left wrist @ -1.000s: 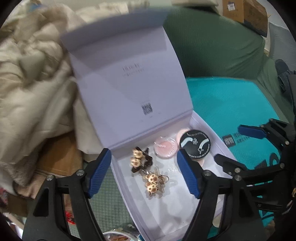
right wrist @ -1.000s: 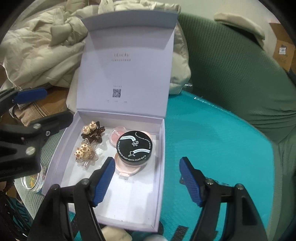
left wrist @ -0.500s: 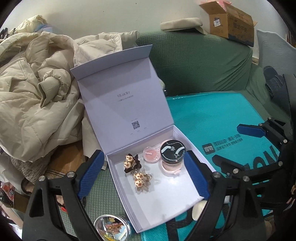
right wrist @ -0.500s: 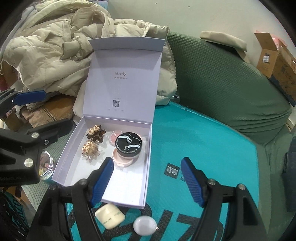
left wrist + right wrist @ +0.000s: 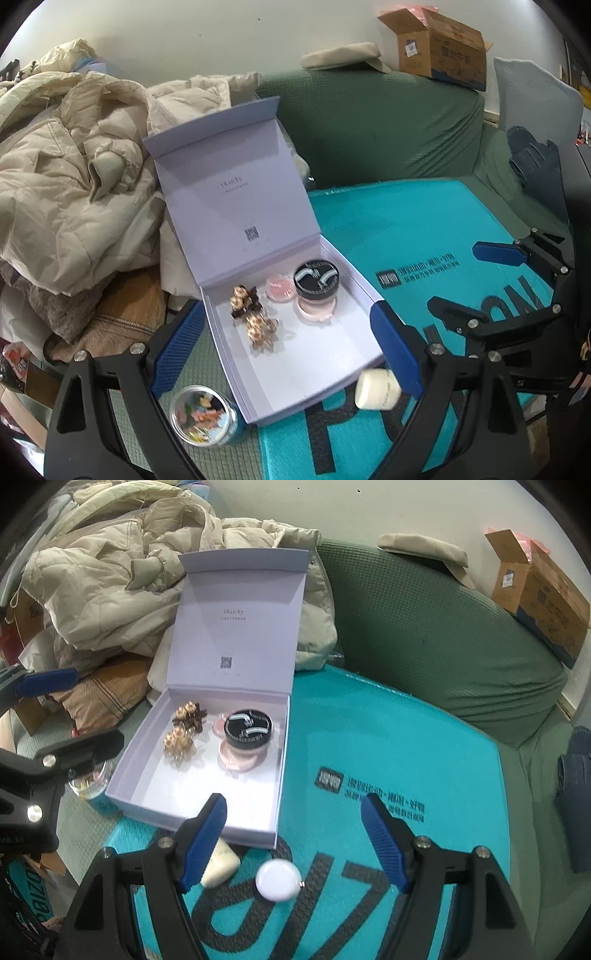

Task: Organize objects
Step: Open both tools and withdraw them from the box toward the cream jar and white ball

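Observation:
An open lavender gift box [image 5: 325,373] [image 5: 147,775] stands with its lid upright. Inside are two gold hair clips [image 5: 255,317] [image 5: 181,734], a small pink pot [image 5: 277,288], and a black-lidded jar [image 5: 317,281] [image 5: 248,727] on a pink compact. On the teal mat in front lie a cream jar [image 5: 376,391] [image 5: 221,864] and a white round compact [image 5: 277,880]. A clear round tin [image 5: 201,415] sits left of the box. My left gripper [image 5: 286,354] is open above the box's front. My right gripper [image 5: 295,845] is open above the white compact.
The teal mat [image 5: 388,746] lies on a green sofa [image 5: 443,627]. A beige puffer coat [image 5: 66,192] is piled behind and left of the box. A cardboard box [image 5: 439,48] sits on the sofa back. Dark blue cloth [image 5: 535,166] lies at the right.
Both grippers have pulled back and up from the box, so the whole box, the cream jar, the white compact and the round tin have come into view. Both stay open.

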The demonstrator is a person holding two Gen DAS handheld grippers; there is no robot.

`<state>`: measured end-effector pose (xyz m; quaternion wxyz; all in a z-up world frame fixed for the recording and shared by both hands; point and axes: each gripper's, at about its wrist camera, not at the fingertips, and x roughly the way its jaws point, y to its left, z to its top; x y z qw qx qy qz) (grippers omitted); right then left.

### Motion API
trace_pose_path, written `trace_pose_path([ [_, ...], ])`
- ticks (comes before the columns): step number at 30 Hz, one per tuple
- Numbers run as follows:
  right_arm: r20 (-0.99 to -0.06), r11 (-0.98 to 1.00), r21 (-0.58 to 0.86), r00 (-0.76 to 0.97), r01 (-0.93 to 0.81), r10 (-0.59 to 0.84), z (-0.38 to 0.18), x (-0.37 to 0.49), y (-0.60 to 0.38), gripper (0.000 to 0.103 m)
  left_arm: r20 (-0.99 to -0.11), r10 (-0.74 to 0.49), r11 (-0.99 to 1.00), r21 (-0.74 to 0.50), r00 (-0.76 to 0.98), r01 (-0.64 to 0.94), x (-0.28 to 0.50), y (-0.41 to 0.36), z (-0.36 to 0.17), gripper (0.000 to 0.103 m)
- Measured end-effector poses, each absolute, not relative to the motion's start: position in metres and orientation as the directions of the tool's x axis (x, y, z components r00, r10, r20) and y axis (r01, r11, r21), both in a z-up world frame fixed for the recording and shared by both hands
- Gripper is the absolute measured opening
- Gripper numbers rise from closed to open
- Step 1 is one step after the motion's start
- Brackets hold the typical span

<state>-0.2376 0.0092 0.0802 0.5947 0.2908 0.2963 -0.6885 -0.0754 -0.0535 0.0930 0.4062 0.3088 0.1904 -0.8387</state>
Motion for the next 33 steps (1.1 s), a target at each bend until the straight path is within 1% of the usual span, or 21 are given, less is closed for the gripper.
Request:
trace_pose_path([
  [8,-0.773,-0.134,-0.059,-0.13,0.989,-0.621,0.059,-0.238,0.032,0.076,-0.705,-0.502,-0.614,-0.117,-0.501,0.781,-0.077,-0.033,0.075,0.09],
  [15,-0.793,-0.154,-0.037,-0.123,0.987,-0.597,0.037,-0.238,0.046,0.076,-0.727,-0.48,-0.631,-0.103,-0.491,0.769,-0.079,-0.015,0.053,0.09],
  [21,-0.803,-0.179,-0.025,-0.126,0.984,-0.582,0.022,-0.24,0.056,0.076,-0.741,-0.441,-0.652,-0.123,-0.506,0.748,-0.084,-0.004,0.037,0.09],
  [26,-0.813,-0.189,-0.012,-0.12,0.982,-0.57,0.011,-0.24,0.065,0.076,-0.75,-0.431,-0.666,-0.11,-0.501,0.737,-0.088,0.006,0.026,0.09],
  [33,-0.841,-0.207,0.01,-0.104,0.978,-0.53,-0.013,-0.24,0.076,0.076,-0.765,-0.385,-0.694,-0.13,-0.517,0.708,-0.094,0.019,0.006,0.09],
])
